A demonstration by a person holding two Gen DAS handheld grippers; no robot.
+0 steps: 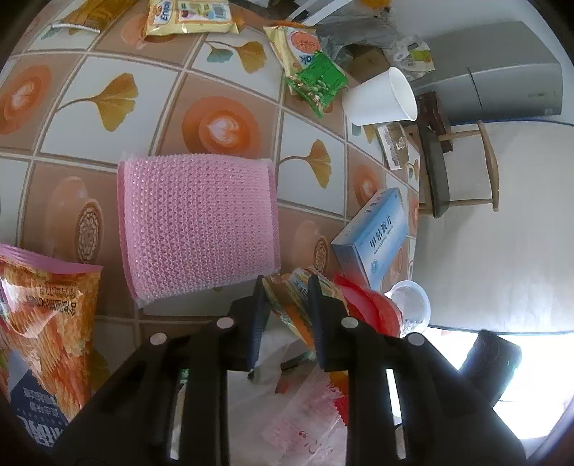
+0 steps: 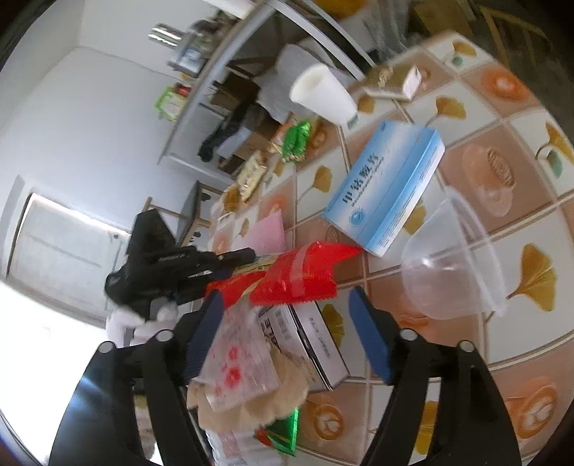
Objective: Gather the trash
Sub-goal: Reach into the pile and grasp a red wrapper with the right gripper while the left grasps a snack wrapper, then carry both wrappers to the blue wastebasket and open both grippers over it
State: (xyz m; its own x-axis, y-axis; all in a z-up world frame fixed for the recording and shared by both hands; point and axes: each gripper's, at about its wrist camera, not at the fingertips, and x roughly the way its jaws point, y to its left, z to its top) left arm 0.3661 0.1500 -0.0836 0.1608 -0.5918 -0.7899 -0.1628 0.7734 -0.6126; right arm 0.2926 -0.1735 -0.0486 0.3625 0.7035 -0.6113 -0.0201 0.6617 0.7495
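Note:
My left gripper (image 1: 288, 304) is shut on a crumpled yellow and orange snack wrapper (image 1: 287, 297) with a red end (image 1: 369, 304), near the table's right edge. From the right wrist view, the left gripper (image 2: 240, 263) pinches that red-ended wrapper (image 2: 305, 272). My right gripper (image 2: 287, 315) stands open just behind it, over a grey box (image 2: 315, 340) and a clear plastic bag with red print (image 2: 236, 362); nothing is pressed between its blue pads (image 2: 369, 333). A pink bubble-wrap pouch (image 1: 197, 222) lies ahead of the left gripper.
On the patterned tablecloth (image 1: 222, 89) lie a blue medicine box (image 2: 387, 186), a tipped white paper cup (image 2: 323, 93), a tipped clear plastic cup (image 2: 452, 265), an orange chip bag (image 1: 46, 315), a green wrapper (image 1: 317, 80) and yellow packets (image 1: 190, 16). A chair (image 1: 459, 168) stands beyond the table edge.

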